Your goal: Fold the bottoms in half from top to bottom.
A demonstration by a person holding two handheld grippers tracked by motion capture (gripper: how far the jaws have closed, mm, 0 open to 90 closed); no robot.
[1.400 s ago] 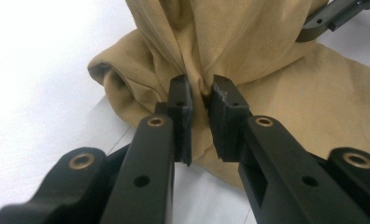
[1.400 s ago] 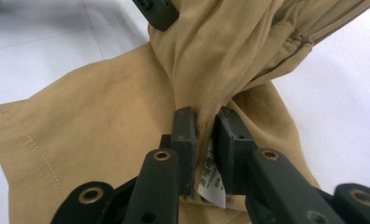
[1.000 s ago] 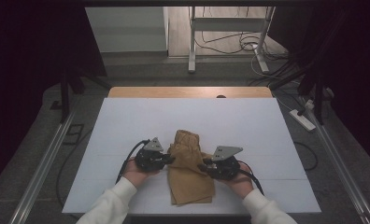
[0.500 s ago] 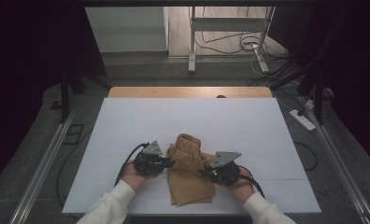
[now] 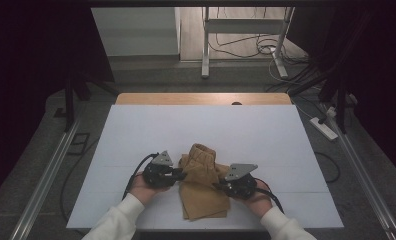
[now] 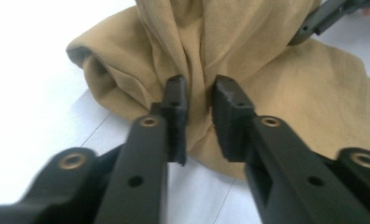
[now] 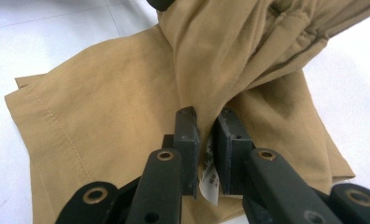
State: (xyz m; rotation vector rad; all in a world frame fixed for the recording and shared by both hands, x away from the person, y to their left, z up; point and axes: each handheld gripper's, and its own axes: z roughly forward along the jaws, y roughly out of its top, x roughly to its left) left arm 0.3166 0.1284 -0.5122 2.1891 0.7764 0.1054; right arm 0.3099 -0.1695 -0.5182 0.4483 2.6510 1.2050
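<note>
A tan garment (image 5: 203,197) lies half folded on the white table (image 5: 266,135), its upper part bunched up between my two grippers. At the cloth's left edge is my left gripper (image 5: 182,174). Its jaws have just been opening, and in the left gripper view (image 6: 201,105) a ridge of the garment (image 6: 276,74) stands in the gap without being pinched. My right gripper (image 5: 218,186) is on the garment's right side. In the right gripper view (image 7: 207,128) it is shut on a fold of the garment (image 7: 103,102), with a white label (image 7: 210,179) hanging between the pads.
A wooden strip (image 5: 201,98) runs along the table's far edge. Metal rails (image 5: 48,170) flank both sides. A white power strip (image 5: 324,128) and cables lie on the floor to the right, and a stand's legs (image 5: 205,55) rise beyond the table.
My right gripper has shifted slightly toward the near edge with the cloth, and the raised bunch has sunk a little. The left hand has stayed put.
</note>
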